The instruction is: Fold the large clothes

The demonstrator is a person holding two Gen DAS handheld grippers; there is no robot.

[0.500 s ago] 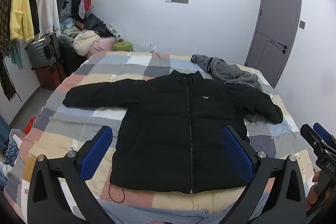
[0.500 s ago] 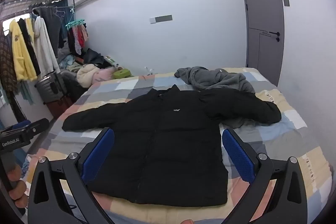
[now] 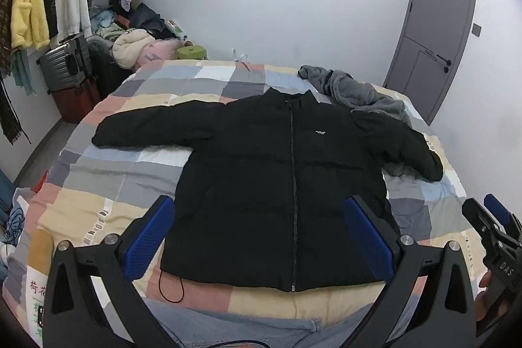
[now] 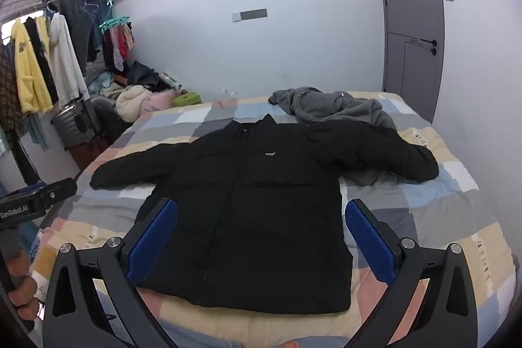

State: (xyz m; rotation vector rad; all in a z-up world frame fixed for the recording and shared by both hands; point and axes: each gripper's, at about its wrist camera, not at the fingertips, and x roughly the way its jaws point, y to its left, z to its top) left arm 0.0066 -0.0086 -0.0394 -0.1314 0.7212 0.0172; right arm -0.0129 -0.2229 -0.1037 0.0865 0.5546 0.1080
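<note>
Black puffy jacket (image 3: 287,185) lies spread flat, front up, on the checked bed (image 3: 114,185); both the left gripper (image 3: 261,237) and right gripper (image 4: 261,237) hover above its hem, jaws wide apart, holding nothing. Best start: pinch one sleeve cuff firmly and fold it across the chest

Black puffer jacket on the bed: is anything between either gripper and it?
Nothing visible blocks either one. The black puffer jacket lies flat and zipped on the checked bedspread, with the open left gripper and open right gripper hovering over its hem. The grey fleece garment touches only the far sleeve.
</note>
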